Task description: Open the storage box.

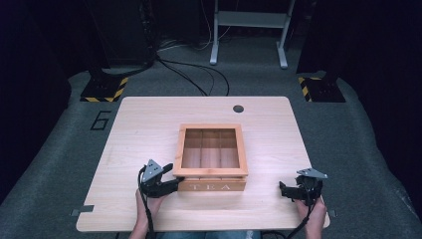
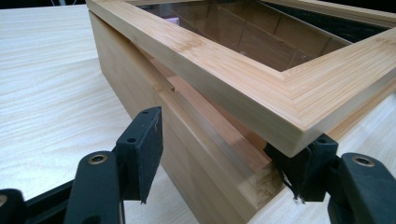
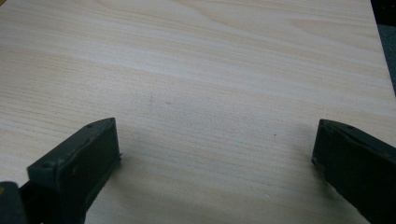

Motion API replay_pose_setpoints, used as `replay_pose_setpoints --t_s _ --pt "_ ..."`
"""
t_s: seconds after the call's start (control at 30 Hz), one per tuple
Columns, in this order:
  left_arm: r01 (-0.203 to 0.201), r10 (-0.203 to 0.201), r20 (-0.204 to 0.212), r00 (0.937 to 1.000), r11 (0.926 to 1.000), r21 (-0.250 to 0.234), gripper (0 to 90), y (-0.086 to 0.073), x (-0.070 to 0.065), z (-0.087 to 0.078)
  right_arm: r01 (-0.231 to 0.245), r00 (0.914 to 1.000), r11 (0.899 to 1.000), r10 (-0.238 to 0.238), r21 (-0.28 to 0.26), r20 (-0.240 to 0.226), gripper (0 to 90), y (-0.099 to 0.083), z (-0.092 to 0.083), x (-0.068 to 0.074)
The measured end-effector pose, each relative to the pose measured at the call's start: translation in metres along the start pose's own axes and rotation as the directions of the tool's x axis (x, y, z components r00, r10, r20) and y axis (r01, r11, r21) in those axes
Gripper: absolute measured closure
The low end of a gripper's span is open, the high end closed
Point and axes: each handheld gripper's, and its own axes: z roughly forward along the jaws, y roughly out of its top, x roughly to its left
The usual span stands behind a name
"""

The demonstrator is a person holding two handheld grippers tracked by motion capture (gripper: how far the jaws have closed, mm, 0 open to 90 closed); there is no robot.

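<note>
A bamboo tea box (image 1: pixel 211 185) marked TEA stands at the middle front of the table (image 1: pixel 144 124). Its glass-paned lid (image 1: pixel 210 172) sits ajar, lifted a little off the box body (image 2: pixel 201 154) at the front. My left gripper (image 1: pixel 173 175) is at the box's front left corner, with that corner between its jaws (image 2: pixel 224 158). One pad (image 2: pixel 142 149) stands beside the side wall, the other pad (image 2: pixel 308 172) sits under the lid's corner (image 2: pixel 299 126); neither presses. My right gripper (image 1: pixel 282 190) rests low at the table's front right, open over bare wood (image 3: pixel 215 144).
A round cable hole (image 1: pixel 238 108) lies near the table's far edge. Beyond it stand a white frame's legs (image 1: pixel 249 50), floor cables (image 1: pixel 199 74) and black bases with yellow-striped tape (image 1: pixel 104 89). The table's right edge (image 3: pixel 380 60) is close to the right gripper.
</note>
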Motion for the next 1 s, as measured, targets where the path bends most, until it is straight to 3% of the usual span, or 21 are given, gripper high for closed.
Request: replay_pose_setpoints --t_s 0.23,0.33,0.47,0.6,0.83,1.0 --pt "0.008 -0.008 0.012 0.9999 0.9999 0.015 28.8 0.001 0.002 -0.004 -0.001 1.0 1.0 0.001 0.0 0.0 0.2 0.0 0.0 0.0" --pt "0.005 -0.005 0.008 1.0 0.9994 0.035 18.1 0.001 0.001 -0.006 -0.001 1.0 1.0 0.001 0.0 0.001 0.2 0.0 0.0 0.0" --pt "-0.043 0.04 0.022 0.9989 0.9924 0.116 10.9 -0.006 -0.002 -0.004 -0.001 1.0 1.0 0.001 0.0 0.0 0.2 0.0 0.0 0.0" --pt "-0.021 0.018 0.026 0.9995 0.9912 0.131 4.8 -0.015 -0.001 -0.006 -0.002 1.0 1.0 0.002 0.0 0.0 0.2 0.0 0.0 0.0" --pt "-0.02 0.024 -0.024 0.9994 0.9873 0.157 0.9 -0.027 0.007 -0.02 -0.002 1.0 1.0 0.002 0.001 0.0 0.2 0.0 0.0 0.0" --pt "0.006 0.014 -0.104 0.9944 0.9825 0.186 0.2 -0.041 0.026 -0.038 -0.002 1.0 1.0 0.002 0.001 0.001 0.2 0.0 0.0 0.0"
